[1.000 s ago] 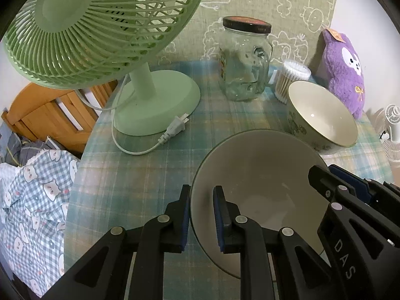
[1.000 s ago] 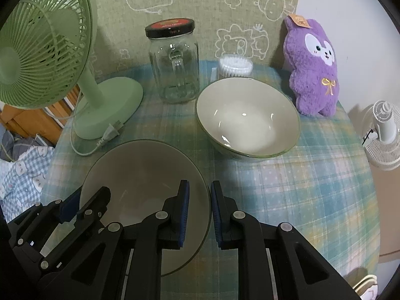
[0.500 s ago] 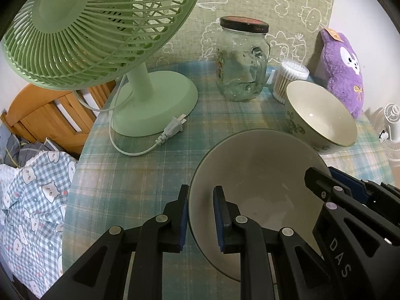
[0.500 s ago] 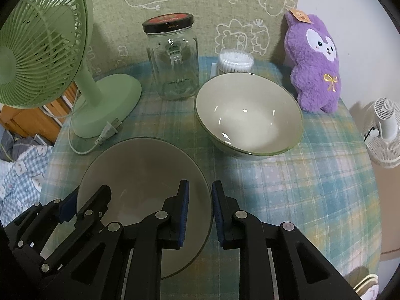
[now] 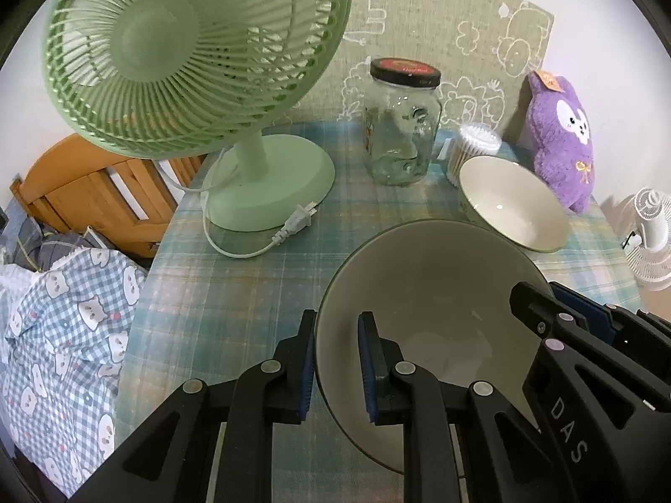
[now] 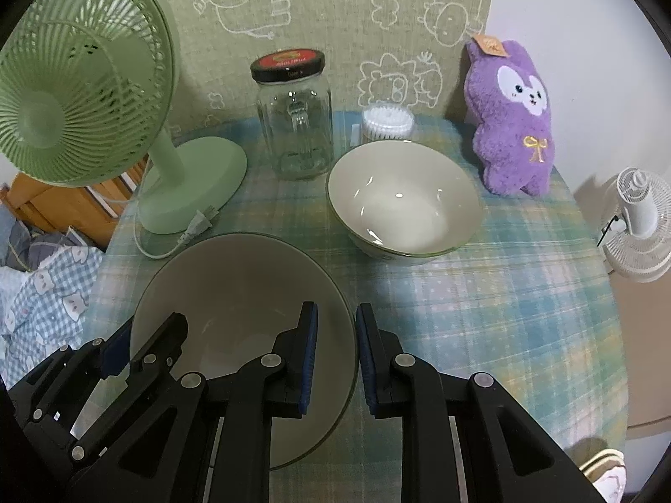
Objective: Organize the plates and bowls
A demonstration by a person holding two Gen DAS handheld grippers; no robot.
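Gripped at opposite rims by left gripper (image 5: 335, 362) and right gripper (image 6: 335, 358), grey plate (image 5: 427, 293) just before white bowl (image 6: 402, 205); next, probably, setting plate beneath bowl

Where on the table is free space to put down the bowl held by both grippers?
Free: plaid cloth right of held grey bowl, before white bowl. Crowded at back: green fan, glass jar, purple plush.

Around me: a round counter (image 6: 482, 314) under blue-green plaid cloth; behind it, a white wall (image 6: 566, 21) with an olive cartoon-print panel (image 6: 335, 21); to my left, a wooden chair (image 5: 84, 193) and checked bedding (image 5: 63, 335); to my right, a small white fan (image 6: 637, 222) on the floor.
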